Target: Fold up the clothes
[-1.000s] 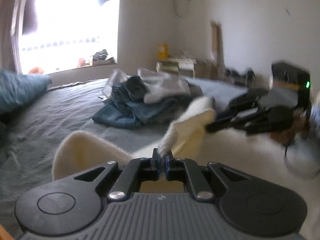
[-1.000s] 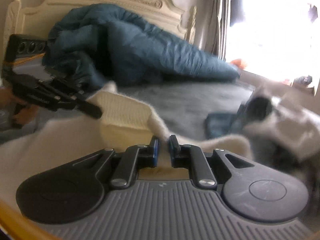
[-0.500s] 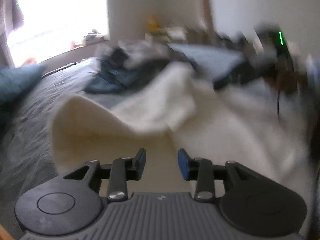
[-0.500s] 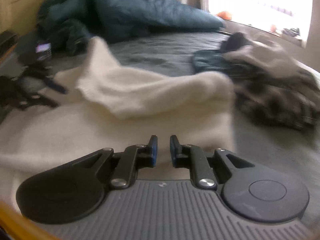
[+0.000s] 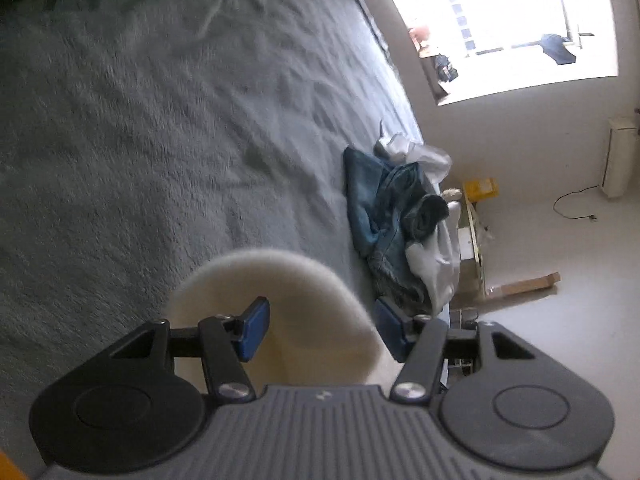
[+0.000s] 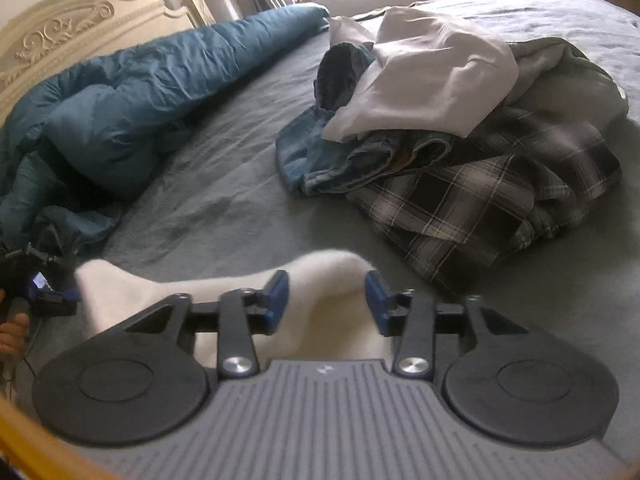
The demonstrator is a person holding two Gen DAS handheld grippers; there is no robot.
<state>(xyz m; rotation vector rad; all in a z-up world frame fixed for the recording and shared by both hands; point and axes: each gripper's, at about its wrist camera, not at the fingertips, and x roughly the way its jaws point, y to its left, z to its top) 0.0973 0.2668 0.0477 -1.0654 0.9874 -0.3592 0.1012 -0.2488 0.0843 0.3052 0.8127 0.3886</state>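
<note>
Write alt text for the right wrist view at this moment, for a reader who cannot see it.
The right gripper hangs open over a cream fuzzy garment on a grey bed, its jaws having just been opening and its pads off the cloth. Beyond lies a pile of unfolded clothes, a plaid shirt lowest; a blue duvet is bunched against the headboard.

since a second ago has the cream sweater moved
Yes. The cream sweater was lifted in front of the blue duvet; it now lies low on the grey bed, below the duvet, with both grippers' jaws just opened off it.
</note>
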